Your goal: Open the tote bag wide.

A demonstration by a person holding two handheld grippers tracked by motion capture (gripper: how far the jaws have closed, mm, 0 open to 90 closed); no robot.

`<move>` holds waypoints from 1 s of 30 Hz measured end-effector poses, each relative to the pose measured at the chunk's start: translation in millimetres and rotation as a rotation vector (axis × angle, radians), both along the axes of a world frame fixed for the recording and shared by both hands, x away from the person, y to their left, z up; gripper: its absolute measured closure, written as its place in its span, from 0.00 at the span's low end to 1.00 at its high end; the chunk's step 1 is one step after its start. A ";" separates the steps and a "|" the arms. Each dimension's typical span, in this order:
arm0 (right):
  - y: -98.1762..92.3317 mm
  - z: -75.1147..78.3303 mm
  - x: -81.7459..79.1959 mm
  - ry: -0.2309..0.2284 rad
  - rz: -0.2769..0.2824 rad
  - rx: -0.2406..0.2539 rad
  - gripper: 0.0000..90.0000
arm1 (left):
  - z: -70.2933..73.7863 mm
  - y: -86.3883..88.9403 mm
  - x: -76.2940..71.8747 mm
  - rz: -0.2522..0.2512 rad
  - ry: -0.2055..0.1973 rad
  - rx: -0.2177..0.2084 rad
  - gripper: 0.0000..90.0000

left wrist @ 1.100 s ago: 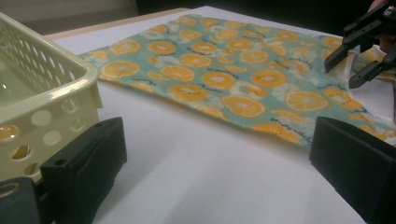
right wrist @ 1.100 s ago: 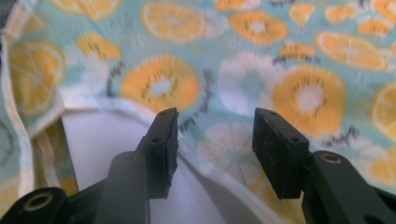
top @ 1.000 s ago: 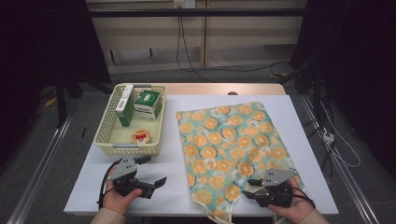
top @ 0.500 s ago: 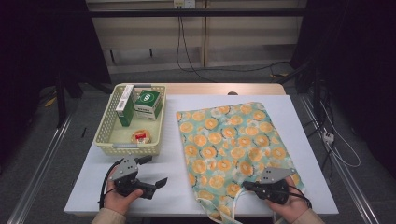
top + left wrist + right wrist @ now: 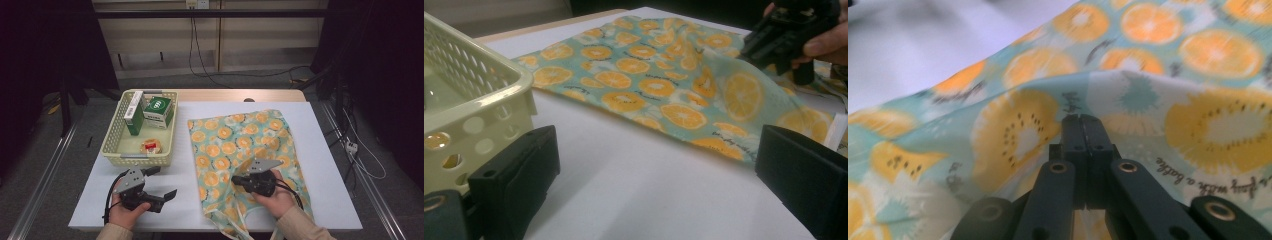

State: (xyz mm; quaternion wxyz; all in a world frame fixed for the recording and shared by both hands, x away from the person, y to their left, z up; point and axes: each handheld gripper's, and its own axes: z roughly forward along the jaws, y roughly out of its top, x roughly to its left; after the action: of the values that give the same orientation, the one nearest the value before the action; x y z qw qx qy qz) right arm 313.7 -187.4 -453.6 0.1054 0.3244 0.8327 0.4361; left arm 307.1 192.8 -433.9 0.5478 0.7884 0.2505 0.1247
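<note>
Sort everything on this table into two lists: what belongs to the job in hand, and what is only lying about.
In the job:
- orange-slice print cloth bag, a fold pinched and lifted
- right gripper, shut on that fold

Lying about:
- left gripper, open, resting on the table
- cream basket
- two green boxes
- small wrapped item

Right tongs (image 5: pixel 239 179) clamped, left tongs (image 5: pixel 170 196) agape

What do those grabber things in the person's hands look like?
Each hand-held gripper, left and right, is black with two blocky jaws, a grey three-cornered plate on top and a black trailing cable. The person wears tan sleeves.
</note>
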 end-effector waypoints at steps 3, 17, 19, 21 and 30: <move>5.9 3.2 11.0 0.008 -0.009 0.009 1.00 | 0.3 0.9 0.1 0.000 -0.003 0.004 0.05; -27.0 17.4 -2.9 0.009 -0.069 0.023 0.66 | 3.9 -34.6 -7.6 -0.097 0.062 0.013 0.06; -32.6 22.1 -8.0 -0.005 -0.067 0.034 0.60 | 2.4 -47.4 -2.6 -0.076 0.087 0.045 0.06; -37.5 26.9 -13.2 -0.018 -0.076 0.030 0.49 | 1.7 -51.8 0.7 -0.064 0.100 0.066 0.07; -56.4 29.1 -24.2 -0.045 -0.126 0.006 0.28 | -14.2 -92.5 24.4 0.031 0.206 0.247 0.21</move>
State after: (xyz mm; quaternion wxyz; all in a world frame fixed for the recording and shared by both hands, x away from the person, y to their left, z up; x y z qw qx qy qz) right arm 289.5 -243.8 -424.5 0.1504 0.3665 0.8068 0.4383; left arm 331.5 100.3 -448.1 0.4161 0.8544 0.3003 0.0817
